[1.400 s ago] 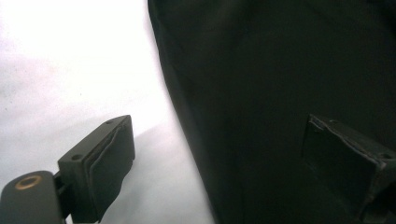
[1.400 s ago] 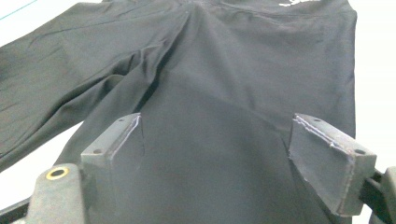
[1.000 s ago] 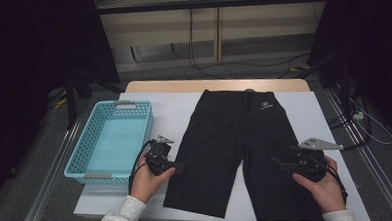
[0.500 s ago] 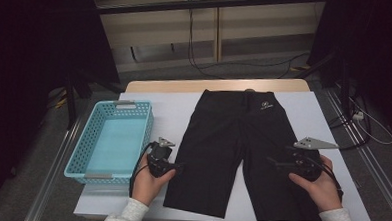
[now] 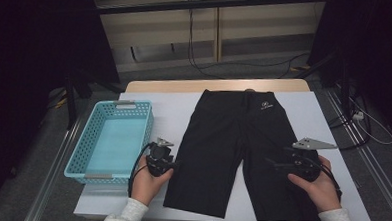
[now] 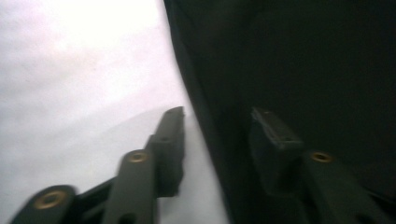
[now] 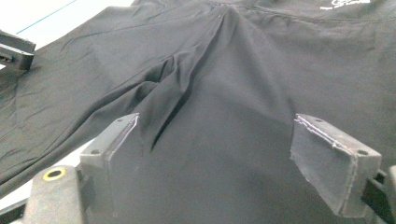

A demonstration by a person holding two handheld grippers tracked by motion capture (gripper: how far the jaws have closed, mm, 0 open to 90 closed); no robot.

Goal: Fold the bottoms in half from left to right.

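Since a sec ago my left tongs point(image 6: 217, 128) have been closing astride the outer edge of the black stretchy shorts point(image 5: 242, 147), w/ one jaw on fabric, one on the white counter point(image 5: 184, 110); not pinched yet. Right tongs point(image 7: 217, 140) gape wide over the other leg. Risk: the left jaw rides over the hem & grabs nothing, or drags the leg into wrinkles. Turquoise mesh plastic basket point(image 5: 82, 150) sits alongside.
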